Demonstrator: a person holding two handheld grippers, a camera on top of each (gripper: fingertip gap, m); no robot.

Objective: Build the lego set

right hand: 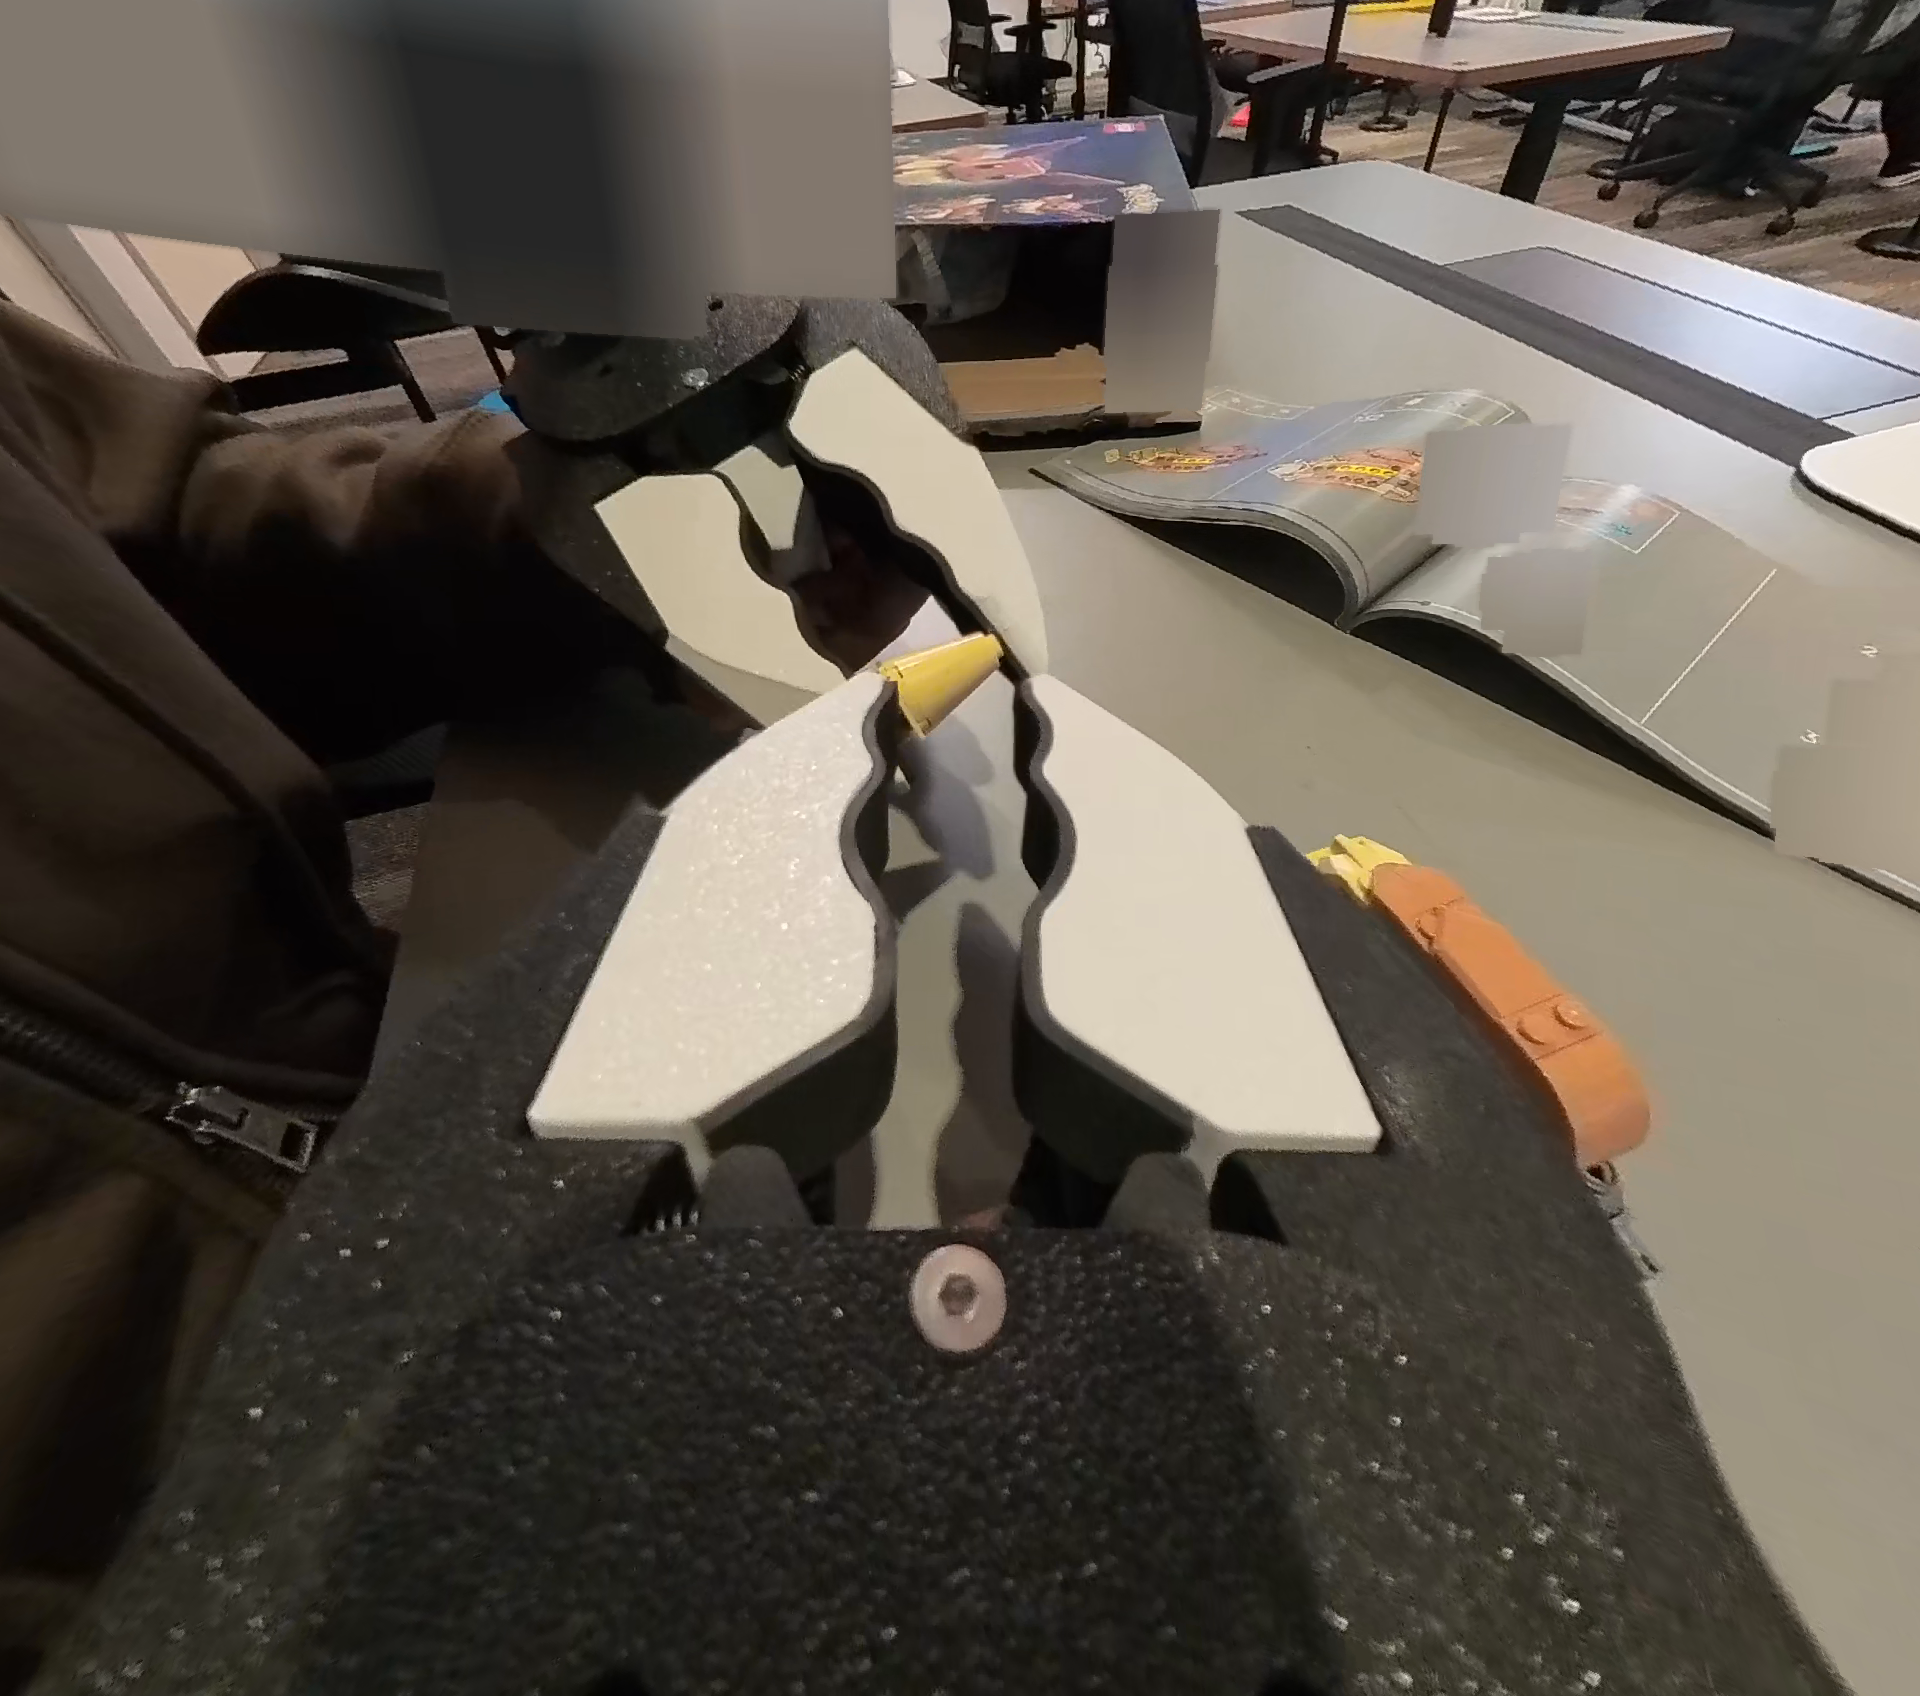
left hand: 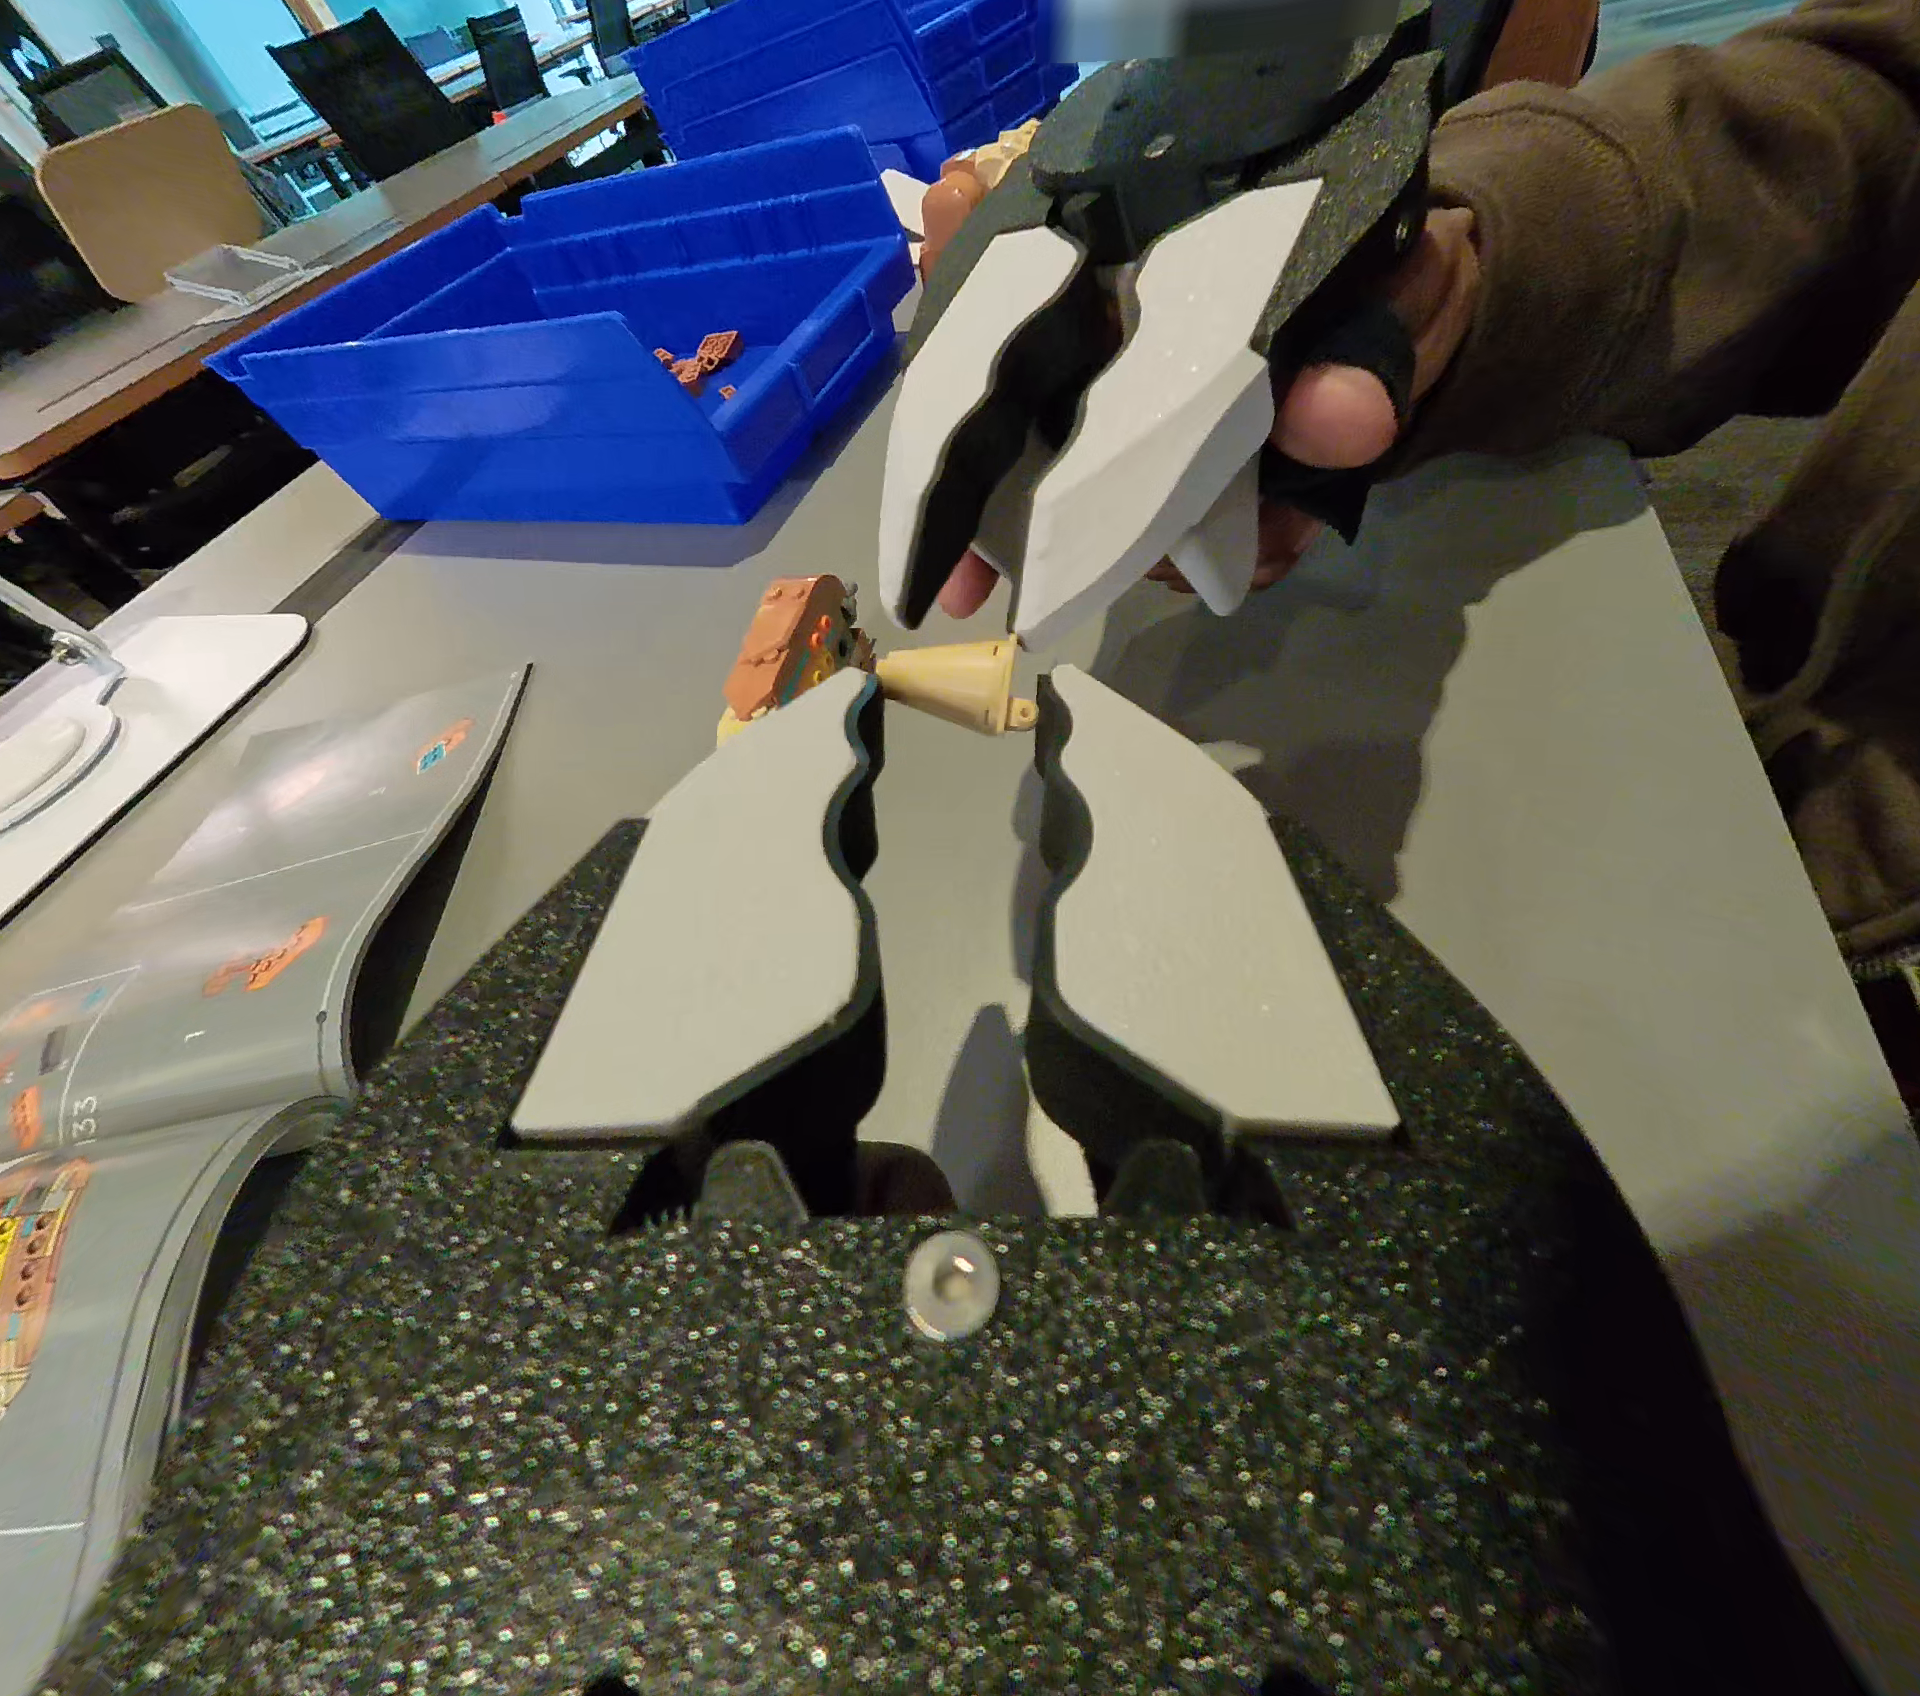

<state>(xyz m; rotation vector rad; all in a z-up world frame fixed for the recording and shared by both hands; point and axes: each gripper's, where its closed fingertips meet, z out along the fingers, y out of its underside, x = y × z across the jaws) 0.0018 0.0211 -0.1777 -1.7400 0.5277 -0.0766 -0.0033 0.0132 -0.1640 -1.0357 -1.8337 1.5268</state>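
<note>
A small tan cone piece [left hand: 951, 685] hangs above the grey table [left hand: 1558, 815], end to end between the fingertips of my left gripper [left hand: 958, 680], which is shut on it. My right gripper [left hand: 964, 628] reaches in from above with its jaws apart, one fingertip touching the cone's wide end. In the right wrist view the cone [right hand: 940, 680] sits at my right gripper's [right hand: 951, 688] fingertips, with the left gripper [right hand: 925, 675] facing it. A brown and tan lego assembly [left hand: 795, 649] lies on the table just behind the cone; it also shows in the right wrist view [right hand: 1496, 992].
A blue bin [left hand: 499, 410] with a few brown pieces [left hand: 701, 363] stands at the far left, with more blue bins [left hand: 883, 15] stacked behind. The open instruction booklet [left hand: 260, 867] [right hand: 1455, 566] lies on the left. A lego box [right hand: 1029, 181] stands at the table's end, near a white pad [left hand: 156, 680]. My left and right fingertips are right by each other.
</note>
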